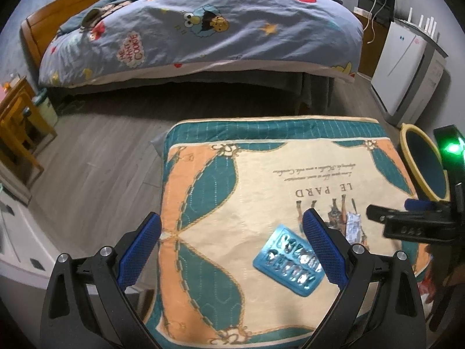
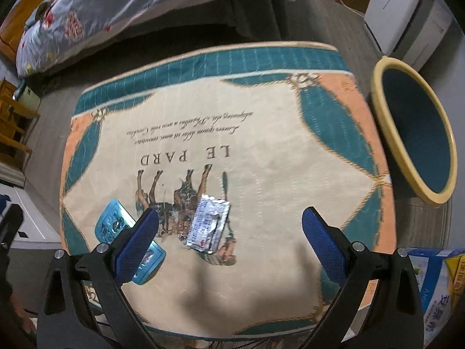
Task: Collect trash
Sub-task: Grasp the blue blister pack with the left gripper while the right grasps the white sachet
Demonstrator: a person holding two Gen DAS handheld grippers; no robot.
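A blue blister pack [image 1: 288,261] lies on a patterned cushion [image 1: 247,174], just left of my left gripper's right finger. My left gripper [image 1: 232,244] is open and empty above the cushion's near left part. A crumpled silver sachet [image 2: 207,223] lies near the cushion's middle; it also shows in the left wrist view [image 1: 353,226]. My right gripper [image 2: 229,241] is open and empty, its fingers straddling the sachet from above. The blister pack [image 2: 116,224] sits partly behind its left finger. The right gripper shows at the right edge of the left wrist view [image 1: 407,218].
A yellow-rimmed bin [image 2: 415,133] with a dark blue inside stands on the floor right of the cushion [image 2: 261,116]. A bed [image 1: 203,29] is behind, a white appliance [image 1: 398,58] at the right, wooden furniture [image 1: 17,122] at the left. A printed bag [image 2: 436,290] lies at the lower right.
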